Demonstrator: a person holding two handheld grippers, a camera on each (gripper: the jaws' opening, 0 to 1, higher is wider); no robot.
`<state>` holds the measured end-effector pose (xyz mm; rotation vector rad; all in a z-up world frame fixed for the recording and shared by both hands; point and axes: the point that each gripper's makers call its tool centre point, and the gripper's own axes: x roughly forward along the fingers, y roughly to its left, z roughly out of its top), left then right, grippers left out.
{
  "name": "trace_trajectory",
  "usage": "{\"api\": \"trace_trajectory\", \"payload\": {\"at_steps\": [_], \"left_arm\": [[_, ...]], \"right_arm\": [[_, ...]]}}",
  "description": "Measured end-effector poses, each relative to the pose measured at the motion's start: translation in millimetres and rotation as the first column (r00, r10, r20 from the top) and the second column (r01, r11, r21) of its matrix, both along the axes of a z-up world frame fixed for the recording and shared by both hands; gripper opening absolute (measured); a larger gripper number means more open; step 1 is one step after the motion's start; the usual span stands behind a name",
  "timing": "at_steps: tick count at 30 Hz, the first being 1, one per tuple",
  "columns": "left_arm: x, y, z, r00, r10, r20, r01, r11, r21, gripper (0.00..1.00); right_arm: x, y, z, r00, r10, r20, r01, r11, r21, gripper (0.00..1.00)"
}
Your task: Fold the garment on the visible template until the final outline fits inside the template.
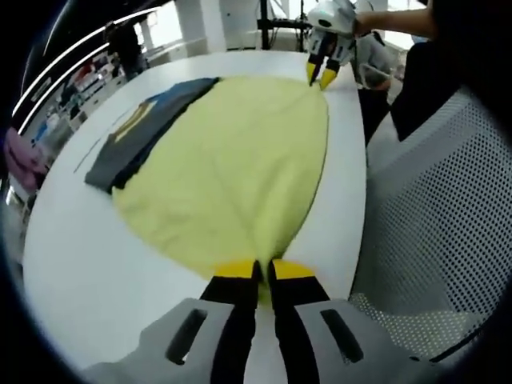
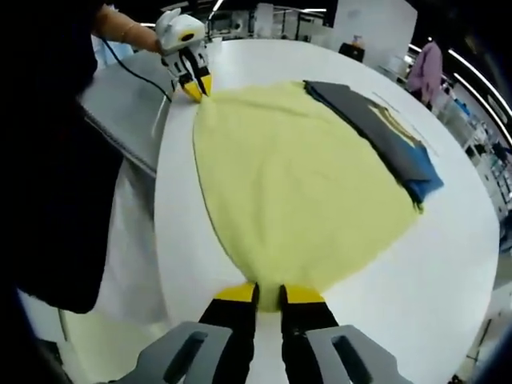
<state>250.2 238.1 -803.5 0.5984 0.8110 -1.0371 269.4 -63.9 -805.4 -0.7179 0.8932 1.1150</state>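
A soft pale-yellow cloth garment (image 1: 232,168) lies spread across a white round-edged bench (image 1: 72,264), pinned at two opposite points of its edge by a person working a hand-held gripper in each hand. The left hand-held gripper (image 1: 264,272) has its yellow-tipped jaws closed on the near hem in the left gripper view; the right hand-held gripper (image 2: 268,294) is likewise clamped on the fabric edge in the right gripper view, and each tool appears at the far end of the other's picture. Holding both ends of one side at once looks like preparation to lift that side and carry it over in a fold. Along the garment's far side, overlapping its edge, rests a dark grey and blue flat piece with yellow markings (image 1: 148,128), possibly the template or another folded item; which one cannot be told. A perforated grey chair back (image 1: 432,216) stands beside the bench.
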Motion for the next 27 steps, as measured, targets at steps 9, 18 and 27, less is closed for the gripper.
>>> {"api": "trace_trajectory", "payload": {"at_steps": [9,18,27], "left_arm": [[1.3,1.1,2.4,1.0,0.019,-0.025,-0.018,1.0,0.026,0.01],[11.4,2.6,25.6,0.996,0.066,-0.052,-0.067,0.998,-0.009,0.01],[13.4,2.4,45.1,0.996,0.067,-0.054,-0.068,0.997,-0.022,0.01]], "right_arm": [[1.0,2.3,3.3,0.998,-0.059,-0.037,0.061,0.997,0.044,0.0],[2.8,4.4,20.4,0.993,-0.095,-0.071,0.1,0.993,0.068,0.0],[5.4,3.8,41.3,0.992,-0.107,-0.064,0.113,0.989,0.096,0.0]]}}
